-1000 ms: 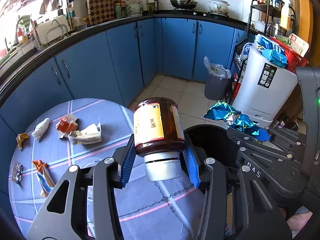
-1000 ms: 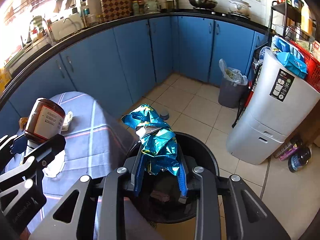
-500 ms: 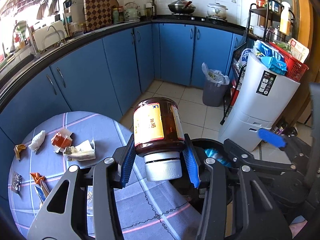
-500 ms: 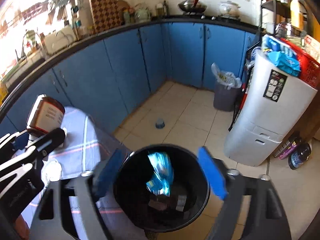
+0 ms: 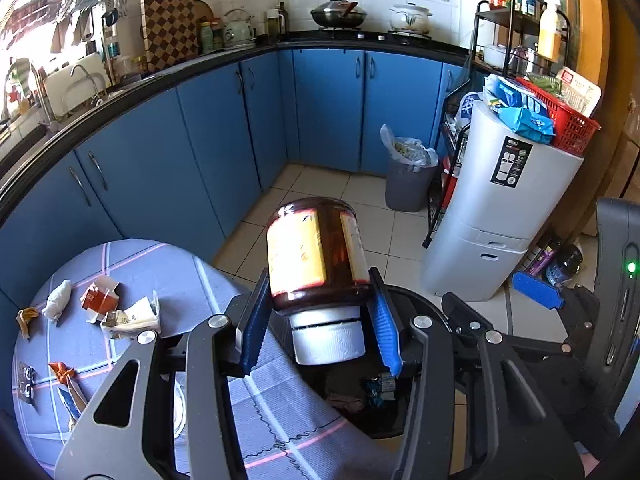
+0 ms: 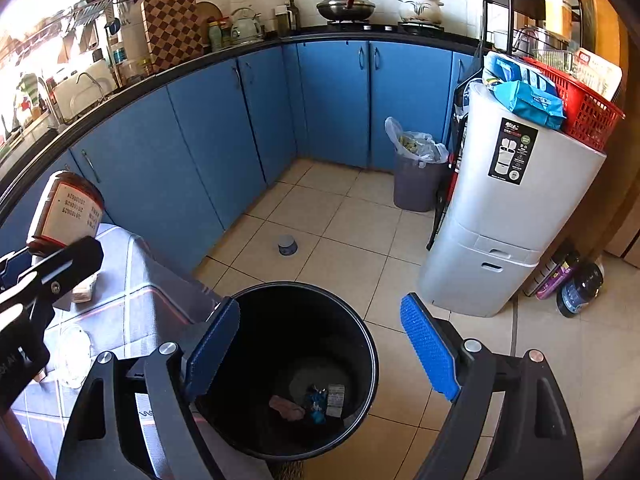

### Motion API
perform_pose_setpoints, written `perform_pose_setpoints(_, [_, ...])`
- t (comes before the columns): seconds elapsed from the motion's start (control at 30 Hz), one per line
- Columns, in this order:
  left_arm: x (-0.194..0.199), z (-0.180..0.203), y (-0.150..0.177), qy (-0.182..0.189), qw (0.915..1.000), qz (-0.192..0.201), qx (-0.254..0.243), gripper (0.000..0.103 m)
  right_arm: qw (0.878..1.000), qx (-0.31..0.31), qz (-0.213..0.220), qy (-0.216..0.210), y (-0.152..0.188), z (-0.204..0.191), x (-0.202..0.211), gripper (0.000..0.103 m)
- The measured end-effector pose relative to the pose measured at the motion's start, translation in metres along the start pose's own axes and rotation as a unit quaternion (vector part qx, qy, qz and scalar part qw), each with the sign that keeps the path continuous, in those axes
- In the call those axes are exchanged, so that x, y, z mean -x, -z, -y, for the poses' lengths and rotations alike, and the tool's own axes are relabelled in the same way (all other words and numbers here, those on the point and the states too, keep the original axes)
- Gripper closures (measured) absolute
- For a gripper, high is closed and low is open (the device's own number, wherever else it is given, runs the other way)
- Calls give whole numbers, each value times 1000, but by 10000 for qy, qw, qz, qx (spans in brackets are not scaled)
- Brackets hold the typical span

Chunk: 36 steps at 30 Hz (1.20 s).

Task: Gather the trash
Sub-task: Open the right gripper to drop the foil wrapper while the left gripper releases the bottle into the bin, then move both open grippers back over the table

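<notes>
The brown glass jar (image 5: 316, 256) could fall in the wrong place. It is held upside down, with its white lid (image 5: 328, 338) pointing back at the left hand-held gripper (image 5: 320, 320). The blue pads squeeze only the low part of the jar, near the lid, so the heavy end sticks far out. If the pads slip, the jar could tip and drop. It hangs right at the edge of the black trash bin (image 6: 362, 332), where the bin meets the table (image 5: 132, 364). If it is let go too soon, I think it may hit the rim or the table and bounce onto the tile floor (image 6: 340, 216). Glass can break there.

The right hand-held gripper (image 6: 320, 344) is wide open above the bin, with nothing in it. It sits close to the left one, so the two could bump.

The jar is dark brown with a yellow label on one side and a white label on the other. A red line of sauce shows near its neck, so it may not be fully empty, though that is hard to tell.

More trash waits on the table: crumpled wrappers (image 5: 132, 316), a white wad (image 5: 58, 298) and orange scraps (image 5: 62, 370). Inside the bin lie a blue wrapper (image 6: 316, 400) and other small bits.
</notes>
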<state>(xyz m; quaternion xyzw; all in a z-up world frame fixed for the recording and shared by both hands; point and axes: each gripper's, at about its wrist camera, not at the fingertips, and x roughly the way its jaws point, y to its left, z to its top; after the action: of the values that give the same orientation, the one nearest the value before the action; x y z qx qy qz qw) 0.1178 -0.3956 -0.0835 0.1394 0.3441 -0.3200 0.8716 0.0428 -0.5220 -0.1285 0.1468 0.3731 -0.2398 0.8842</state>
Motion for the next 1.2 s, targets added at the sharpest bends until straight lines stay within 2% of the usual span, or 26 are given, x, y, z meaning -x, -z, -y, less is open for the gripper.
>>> perform_pose_setpoints(0.07, [-1,3,-3,61,10000,-3,1,54,10000,-6,-7,6,1,1,0,22])
perform_pose_setpoints(0.17, [1,6,-7,90,9999,101,-20,41,10000,1,-8,8,1,1,0,22])
perform_pose_setpoints(0.2, [2,6,-8,83,9999,127,-27,40,10000,7,-7,13,2,1,0,22])
perform_pose_setpoints(0.37, [7,4,-9,51,9998,208,-24,39,10000,43,-8,-6,3,-3,2,22])
perform_pose_setpoints(0.57, [12,-20,5,-109,9998,126,110,38,9997,215,-3,-86,6,-21,7,22])
perform_pose_setpoints(0.9, [40,-103,54,-745,9947,-33,704,38,9943,935,-64,-503,24,-97,13,22])
perform_pose_setpoints(1.2, [61,-201,113,-1298,9793,-321,1520,38,9809,1678,-311,-938,51,-192,6,22])
